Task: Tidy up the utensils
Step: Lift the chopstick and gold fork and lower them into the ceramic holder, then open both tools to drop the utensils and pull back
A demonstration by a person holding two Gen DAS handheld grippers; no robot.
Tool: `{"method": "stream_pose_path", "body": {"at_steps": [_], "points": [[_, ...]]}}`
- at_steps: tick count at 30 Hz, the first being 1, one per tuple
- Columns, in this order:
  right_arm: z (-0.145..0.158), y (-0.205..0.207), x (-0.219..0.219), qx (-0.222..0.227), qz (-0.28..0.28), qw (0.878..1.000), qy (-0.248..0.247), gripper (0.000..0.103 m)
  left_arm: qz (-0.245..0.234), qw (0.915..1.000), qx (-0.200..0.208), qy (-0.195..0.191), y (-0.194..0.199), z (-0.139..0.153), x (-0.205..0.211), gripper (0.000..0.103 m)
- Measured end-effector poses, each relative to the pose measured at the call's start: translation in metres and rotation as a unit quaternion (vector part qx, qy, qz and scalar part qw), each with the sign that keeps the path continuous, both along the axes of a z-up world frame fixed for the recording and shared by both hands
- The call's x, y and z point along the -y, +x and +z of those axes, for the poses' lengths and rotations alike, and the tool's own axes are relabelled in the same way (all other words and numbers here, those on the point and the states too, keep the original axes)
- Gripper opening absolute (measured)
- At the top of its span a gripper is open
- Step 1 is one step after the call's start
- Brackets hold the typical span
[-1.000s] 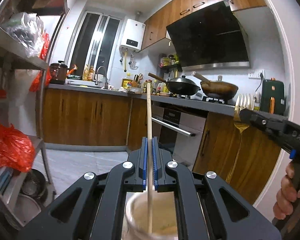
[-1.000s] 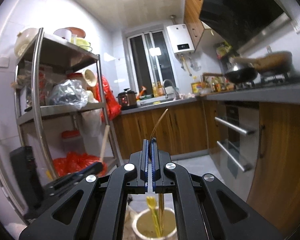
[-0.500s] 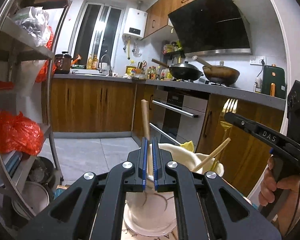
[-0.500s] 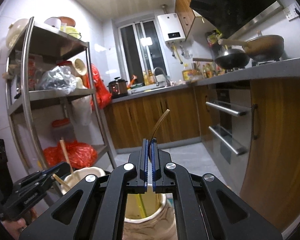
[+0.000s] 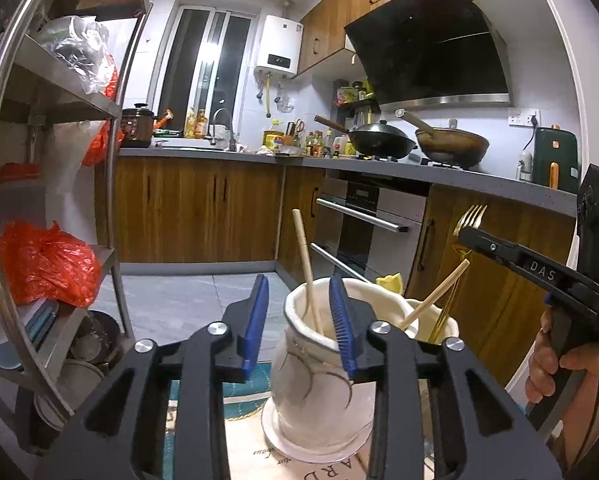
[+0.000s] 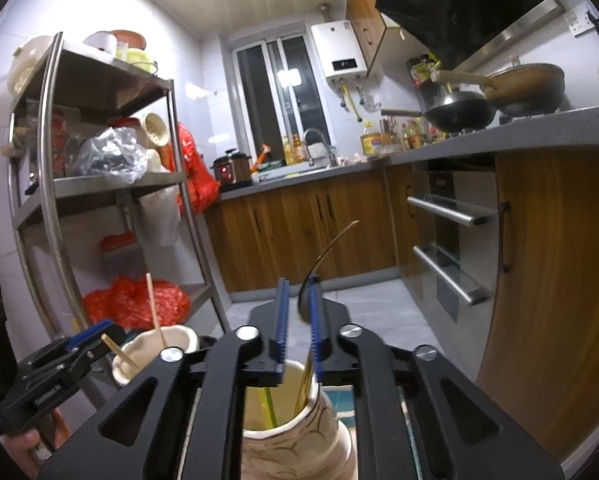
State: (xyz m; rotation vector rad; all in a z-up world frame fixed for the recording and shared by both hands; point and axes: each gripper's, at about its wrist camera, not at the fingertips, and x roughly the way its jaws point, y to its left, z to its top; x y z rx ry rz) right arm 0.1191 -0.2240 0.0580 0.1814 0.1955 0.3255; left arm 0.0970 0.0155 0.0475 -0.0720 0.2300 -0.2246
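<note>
Left tool (image 5: pixel 299 320), right tool (image 6: pixel 297 320): jaws just parted, seemingly released

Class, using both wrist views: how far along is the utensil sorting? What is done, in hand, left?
Done: the wooden chopstick stands in its jar, free of the left hand-held gripper. In hand: the gold fork stands in the second jar between the right hand-held gripper's parted jaws. Both pairs of jaws have just been opening. Left: drawing both clear; no loose utensils show.

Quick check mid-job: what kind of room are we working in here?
A home kitchen, almost certainly. A black wok and a brown pan sit on the stove under a black range hood, wooden cabinets run under a grey countertop, and a steel storage rack stands opposite.
</note>
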Motion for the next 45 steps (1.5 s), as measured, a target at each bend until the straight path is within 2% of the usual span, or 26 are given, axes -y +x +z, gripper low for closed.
{"method": "stream_pose_path", "body": {"at_steps": [2,6,9,11,15,17,20,23,26,28,39,45], "points": [[-0.002,0.002,-0.001,-0.006,0.001,1.0,-0.003,0.022,0.009,0.9999,-0.009,0.002,-0.002,0.001,-0.002,0.035],[-0.005,0.004,-0.002,-0.016,0.004,1.0,-0.004,0.034,0.022,0.9997,-0.008,0.006,-0.008,0.001,-0.004,0.05],[-0.004,0.001,-0.004,-0.014,0.008,1.0,-0.012,0.041,0.025,0.9996,-0.005,0.012,-0.011,0.001,-0.005,0.051],[-0.005,-0.001,-0.007,-0.012,0.009,1.0,-0.021,0.051,0.025,0.9996,-0.006,0.011,-0.012,0.0,-0.006,0.053],[-0.006,-0.004,-0.01,-0.017,0.007,0.999,-0.032,0.054,0.029,0.9994,-0.009,0.014,-0.016,-0.003,-0.009,0.055],[-0.007,-0.007,-0.01,-0.019,0.002,0.999,-0.04,0.061,0.031,0.9993,-0.007,0.019,-0.018,-0.003,-0.009,0.057],[-0.008,-0.012,-0.012,-0.019,-0.007,0.998,-0.056,0.071,0.034,0.9991,-0.005,0.025,-0.024,-0.006,-0.007,0.068],[-0.008,-0.02,-0.015,-0.018,-0.01,0.997,-0.07,0.081,0.034,0.9989,-0.006,0.031,-0.029,-0.008,-0.004,0.072],[-0.011,-0.028,-0.014,-0.024,-0.013,0.997,-0.075,0.089,0.039,0.9986,-0.001,0.035,-0.037,-0.012,-0.003,0.088],[-0.014,-0.033,-0.01,-0.03,-0.018,0.997,-0.073,0.093,0.04,0.9984,0.0,0.04,-0.043,-0.014,-0.001,0.091],[-0.043,-0.064,0.015,-0.083,-0.033,0.993,-0.074,0.095,0.009,0.9963,-0.07,0.05,-0.059,-0.042,0.009,0.096],[-0.066,-0.067,0.027,-0.148,-0.028,0.986,-0.07,0.095,-0.013,0.9884,-0.145,0.044,-0.06,-0.063,0.013,0.096]]}}
